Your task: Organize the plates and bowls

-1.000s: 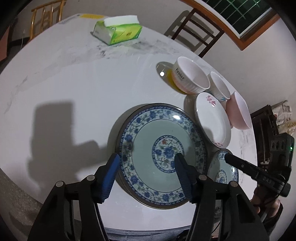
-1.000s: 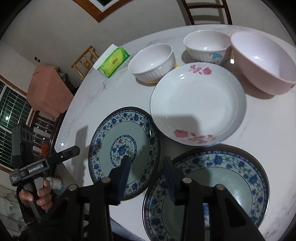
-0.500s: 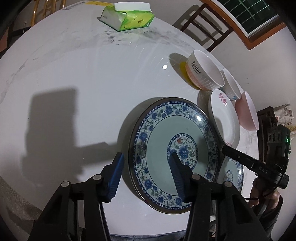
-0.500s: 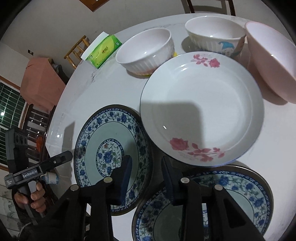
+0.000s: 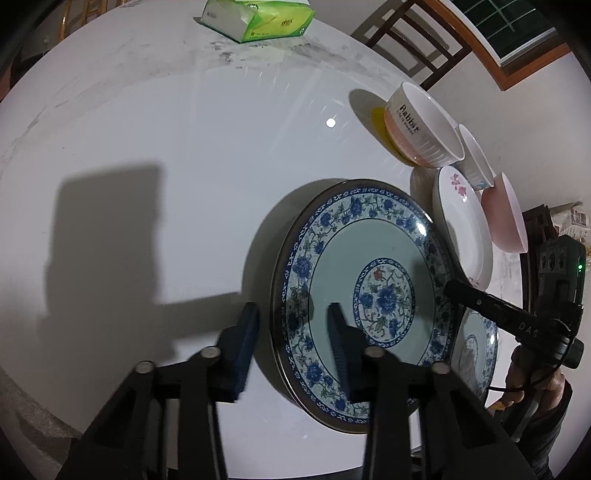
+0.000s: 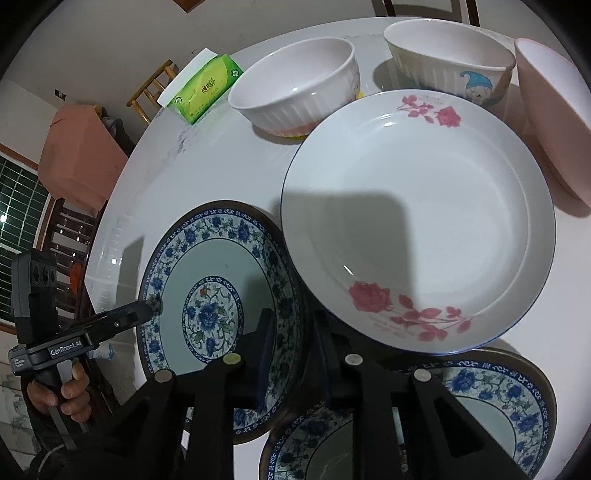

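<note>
A blue-flowered plate (image 5: pixel 369 295) lies on the round white table (image 5: pixel 184 147). My left gripper (image 5: pixel 291 343) is open, its fingers straddling the plate's left rim. My right gripper (image 6: pixel 291 343) is open, its fingers straddling the same plate's (image 6: pixel 218 306) right rim. A white plate with pink roses (image 6: pixel 417 221) lies beside it, and a second blue-flowered plate (image 6: pixel 480 398) lies under the right gripper. Two white ribbed bowls (image 6: pixel 299 88) (image 6: pixel 447 55) and a pink bowl (image 6: pixel 554 122) stand behind.
A green tissue pack (image 5: pixel 258 18) sits at the table's far side. Wooden chairs (image 5: pixel 413 40) stand around the table. The table's near edge runs just under both grippers.
Both grippers have moved in and lower toward the blue-flowered plate, from opposite sides. Each now has its fingers around the plate's rim.
</note>
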